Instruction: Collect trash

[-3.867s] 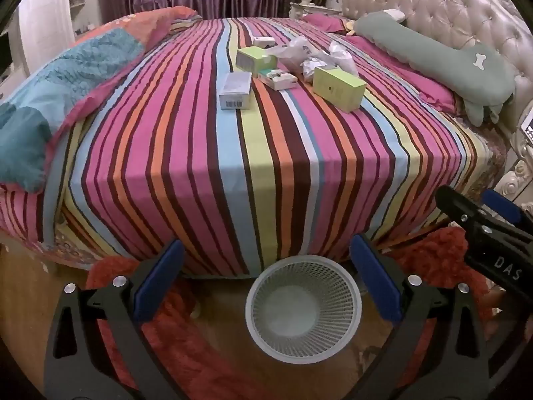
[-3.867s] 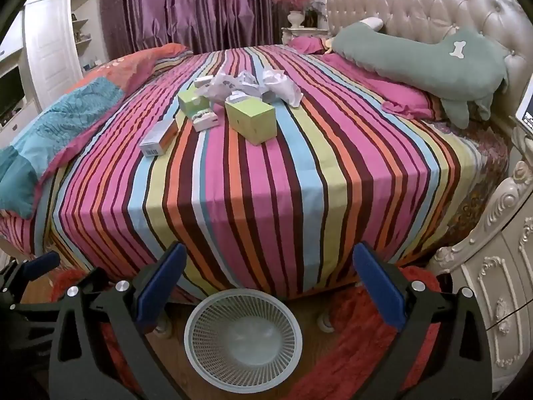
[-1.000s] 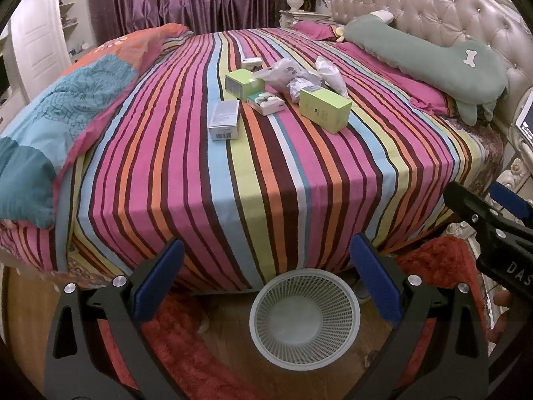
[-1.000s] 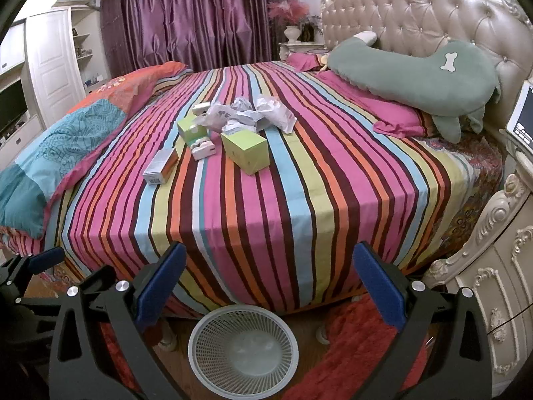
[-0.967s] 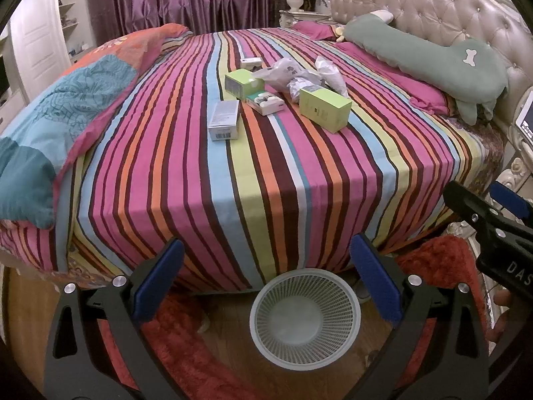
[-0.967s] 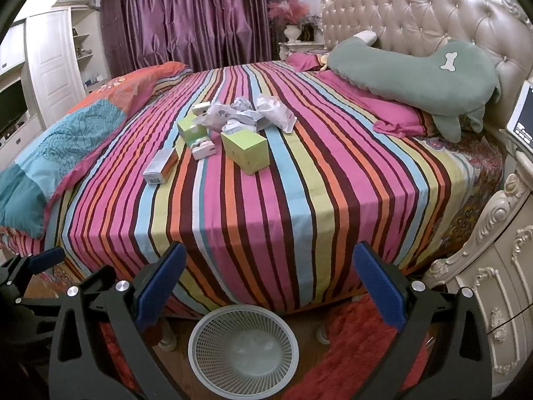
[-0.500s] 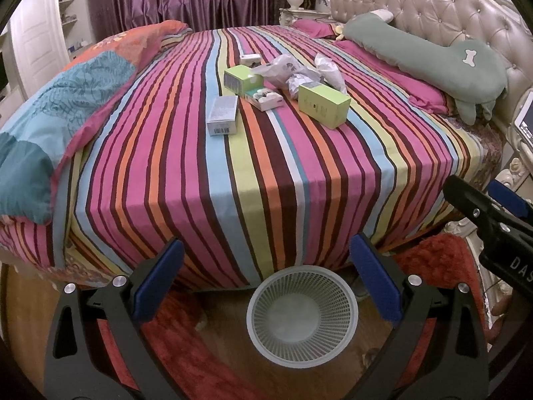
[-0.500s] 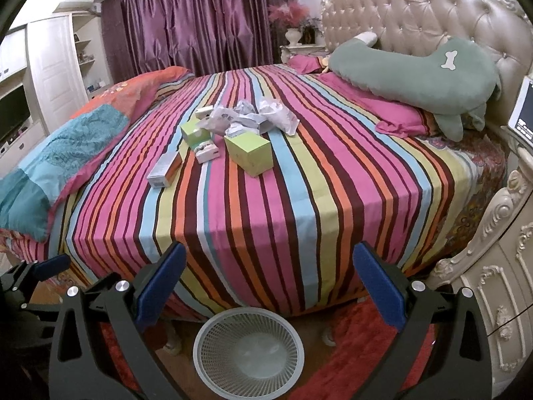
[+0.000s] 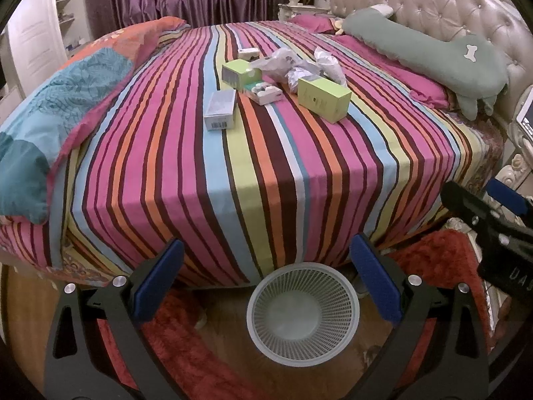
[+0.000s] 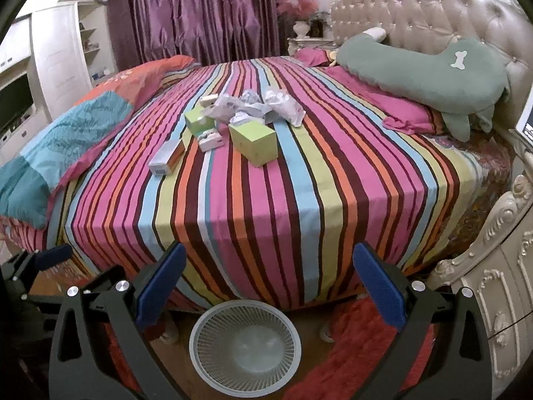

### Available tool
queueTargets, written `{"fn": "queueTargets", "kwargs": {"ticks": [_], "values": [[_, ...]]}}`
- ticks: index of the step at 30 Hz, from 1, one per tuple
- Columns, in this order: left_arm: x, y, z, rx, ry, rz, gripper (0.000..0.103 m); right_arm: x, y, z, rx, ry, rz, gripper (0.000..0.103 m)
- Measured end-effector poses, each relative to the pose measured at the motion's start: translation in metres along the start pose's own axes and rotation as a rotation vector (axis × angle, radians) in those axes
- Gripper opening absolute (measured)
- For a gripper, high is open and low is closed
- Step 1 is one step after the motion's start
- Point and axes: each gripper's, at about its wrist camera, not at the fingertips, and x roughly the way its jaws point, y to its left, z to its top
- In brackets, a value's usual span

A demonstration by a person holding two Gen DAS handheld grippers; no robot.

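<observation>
Trash on the bed (image 9: 266, 153), basket (image 9: 303, 311) below.
Boxes (image 9: 323, 99) lie beyond the basket; left tool (image 9: 266, 278) and right tool (image 10: 268, 280) both gape, empty.

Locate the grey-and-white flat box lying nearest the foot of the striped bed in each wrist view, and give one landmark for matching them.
Left wrist: flat box left of centre, upper half.
Right wrist: flat box further left, seen end-on.
Shared landmark: white mesh basket on the floor between the fingers.
</observation>
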Motion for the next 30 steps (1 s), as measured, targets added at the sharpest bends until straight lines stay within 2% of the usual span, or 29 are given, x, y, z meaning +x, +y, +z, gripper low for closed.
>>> {"fn": "queueTargets", "kwargs": {"ticks": [11, 25, 30], "values": [[0.021, -0.001, 0.006, 0.028, 0.011, 0.014, 0.097, 0.022, 0.002, 0.001, -0.032, 0.048, -0.003, 0.096], [0.063, 0.021, 0.037, -0.028, 0.034, 0.004, 0.097, 0.053, -0.01, 0.026, -0.038, 0.003, -0.003, 0.096], [0.08, 0.032, 0.055, -0.068, 0.031, 0.002, 0.097, 0.07, -0.019, 0.039, -0.004, 0.017, 0.069, 0.096]]}}
